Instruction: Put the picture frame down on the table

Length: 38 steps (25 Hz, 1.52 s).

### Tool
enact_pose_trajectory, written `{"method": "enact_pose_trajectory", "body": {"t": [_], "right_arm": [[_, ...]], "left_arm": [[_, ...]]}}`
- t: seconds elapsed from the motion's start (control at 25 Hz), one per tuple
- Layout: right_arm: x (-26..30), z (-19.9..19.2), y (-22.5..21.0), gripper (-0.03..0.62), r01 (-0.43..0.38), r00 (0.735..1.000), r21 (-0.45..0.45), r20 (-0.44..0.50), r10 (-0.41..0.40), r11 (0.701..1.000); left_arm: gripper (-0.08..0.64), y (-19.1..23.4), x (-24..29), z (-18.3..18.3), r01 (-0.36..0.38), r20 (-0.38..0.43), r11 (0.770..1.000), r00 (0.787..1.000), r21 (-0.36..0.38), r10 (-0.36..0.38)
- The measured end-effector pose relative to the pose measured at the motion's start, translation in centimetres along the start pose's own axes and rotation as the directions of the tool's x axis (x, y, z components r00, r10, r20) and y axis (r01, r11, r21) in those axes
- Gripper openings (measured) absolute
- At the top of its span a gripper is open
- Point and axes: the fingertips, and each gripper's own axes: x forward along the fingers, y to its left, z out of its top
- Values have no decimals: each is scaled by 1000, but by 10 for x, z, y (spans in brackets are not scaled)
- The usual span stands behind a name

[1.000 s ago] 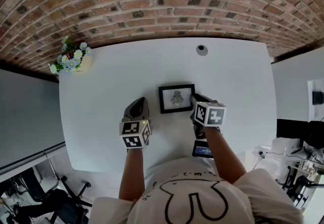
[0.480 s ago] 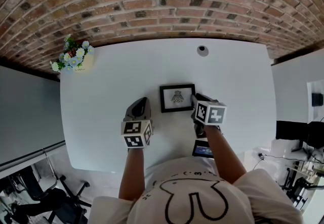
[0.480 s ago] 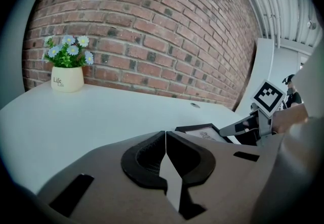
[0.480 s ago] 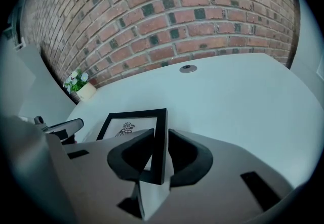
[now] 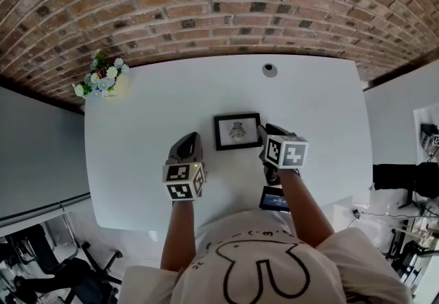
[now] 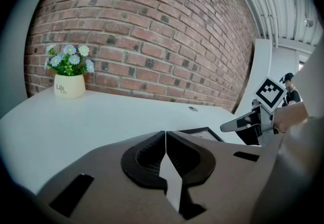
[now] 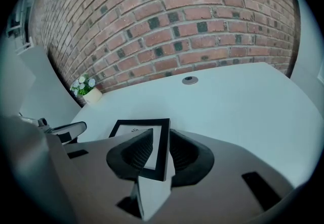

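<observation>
Picture frame (image 5: 237, 131) sits mid-table (image 5: 137, 158), its right edge clamped by the right gripper (image 7: 161, 149). Just left of the frame, the left gripper (image 6: 165, 154) is clenched on nothing. Beyond the frame are one flower pot (image 5: 103, 79) far left and one round disc (image 5: 269, 70). Nearer the person lies one dark device (image 5: 274, 198).

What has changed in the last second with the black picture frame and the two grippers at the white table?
Nothing visibly changed; only the head view shifted slightly. The black picture frame keeps its place on the white table, and the right gripper stays shut on its right edge. The left gripper stays shut and empty beside it. The pot of flowers has not moved.
</observation>
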Motion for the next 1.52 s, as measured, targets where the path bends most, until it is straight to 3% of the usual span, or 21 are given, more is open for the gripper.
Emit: {"method": "enact_pose_trajectory", "body": {"t": [0.32, 0.92, 1.24, 1.52], "right_arm": [[-27, 11, 6, 19, -19, 998, -38, 64, 21, 999], [-95, 17, 25, 17, -70, 969, -157, 222, 105, 985], [-145, 31, 33, 17, -85, 911, -245, 374, 175, 966], [-189, 48, 36, 17, 4, 853, -341, 491, 175, 940]], "left_arm": [[17, -12, -16, 11, 1, 43, 1000, 999, 17, -2], [17, -37, -65, 32, -20, 144, 999, 990, 47, 13], [17, -53, -89, 43, -22, 187, 996, 982, 85, 5], [17, -67, -113, 78, -35, 280, 989, 960, 147, -8]]}}
